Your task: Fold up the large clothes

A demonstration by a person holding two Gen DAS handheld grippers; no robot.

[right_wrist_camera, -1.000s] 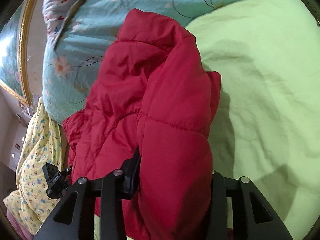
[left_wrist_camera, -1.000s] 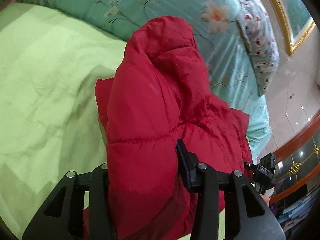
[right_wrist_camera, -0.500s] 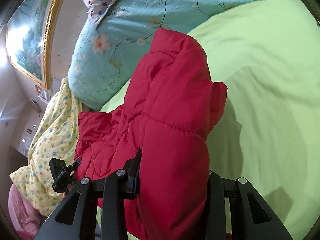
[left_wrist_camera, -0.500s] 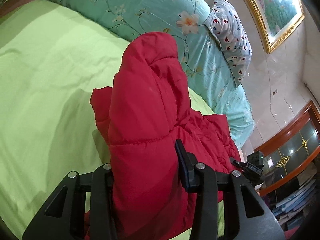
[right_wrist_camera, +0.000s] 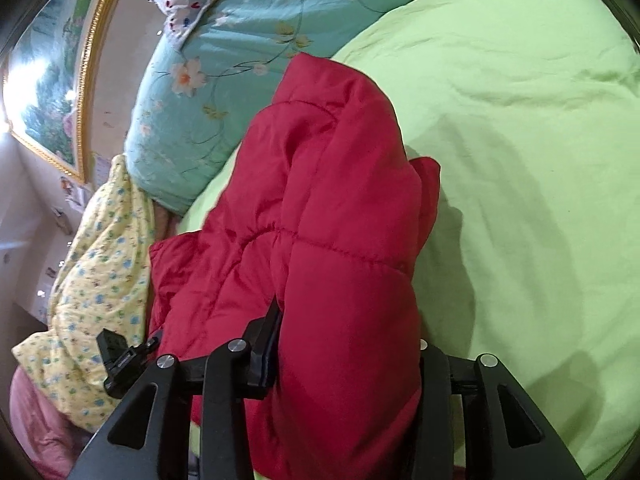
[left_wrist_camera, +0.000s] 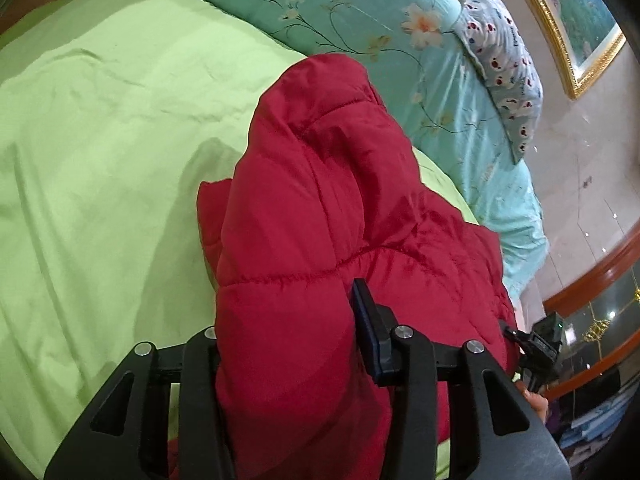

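Green bed sheet [left_wrist_camera: 100,152] under us, teal floral quilt [left_wrist_camera: 360,12] behind, framed painting [right_wrist_camera: 48,92] on the wall. Our left tongs [left_wrist_camera: 288,344] and right tongs [right_wrist_camera: 344,352] each clamp a bunched fold of the red puffer jacket [left_wrist_camera: 320,208], lifted over the bed.

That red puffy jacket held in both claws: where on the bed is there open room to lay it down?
The red jacket is clamped in the left gripper and the right gripper. The green sheet lies bare on the left gripper's outer side and again beyond the right gripper. It is crowded toward the floral quilt, spotted pillow and yellow blanket.
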